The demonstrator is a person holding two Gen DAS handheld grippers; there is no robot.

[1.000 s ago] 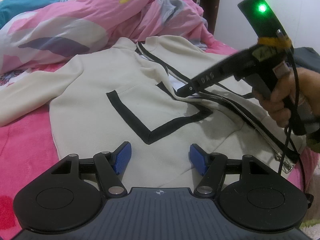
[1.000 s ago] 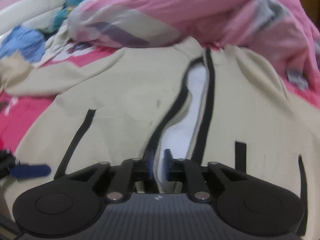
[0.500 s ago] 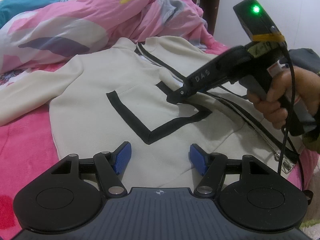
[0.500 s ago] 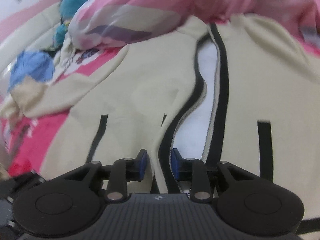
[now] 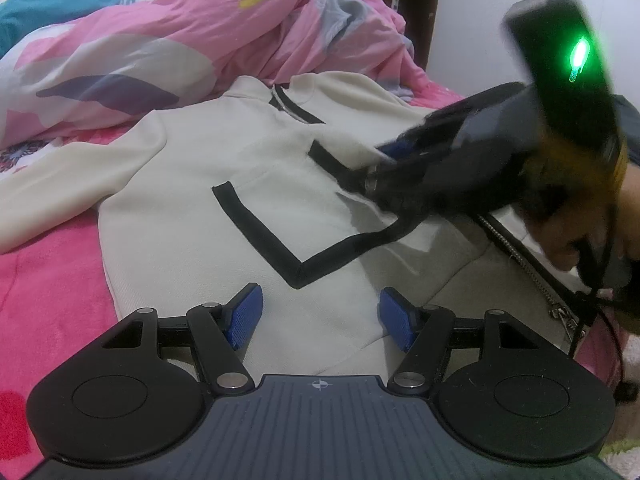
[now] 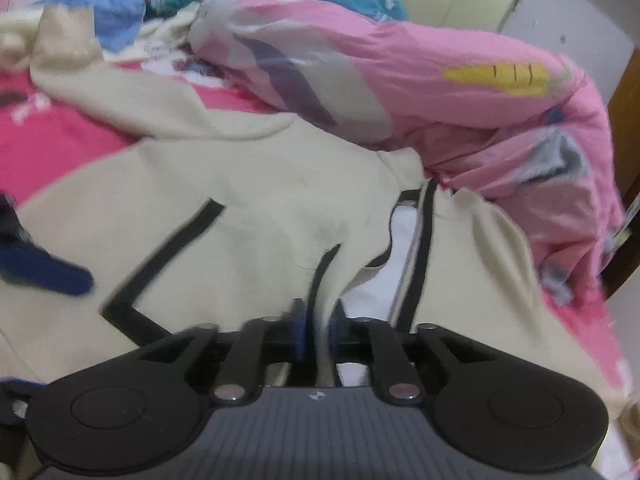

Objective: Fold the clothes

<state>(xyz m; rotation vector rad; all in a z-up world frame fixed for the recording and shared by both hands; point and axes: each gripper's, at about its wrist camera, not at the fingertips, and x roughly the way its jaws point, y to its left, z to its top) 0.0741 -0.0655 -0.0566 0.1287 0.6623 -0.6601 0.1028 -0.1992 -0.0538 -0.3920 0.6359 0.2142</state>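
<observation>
Cream jacket point(image 5: 240, 208) spread on bed point(image 5: 48, 280), frame centre. Left tongs point(image 5: 320, 316) spread, empty. Right tongs point(image 6: 318, 332) pinching zipper edge; thin grip may slip.

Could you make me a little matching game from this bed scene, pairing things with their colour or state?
Things:
1. jacket
2. left gripper
3. right gripper
4. quilt

States:
A. open, above the cloth
B. cream with black trim
C. pink, bunched up behind
D. shut on the zipper edge

Pairs: 1-B, 2-A, 3-D, 4-C
</observation>
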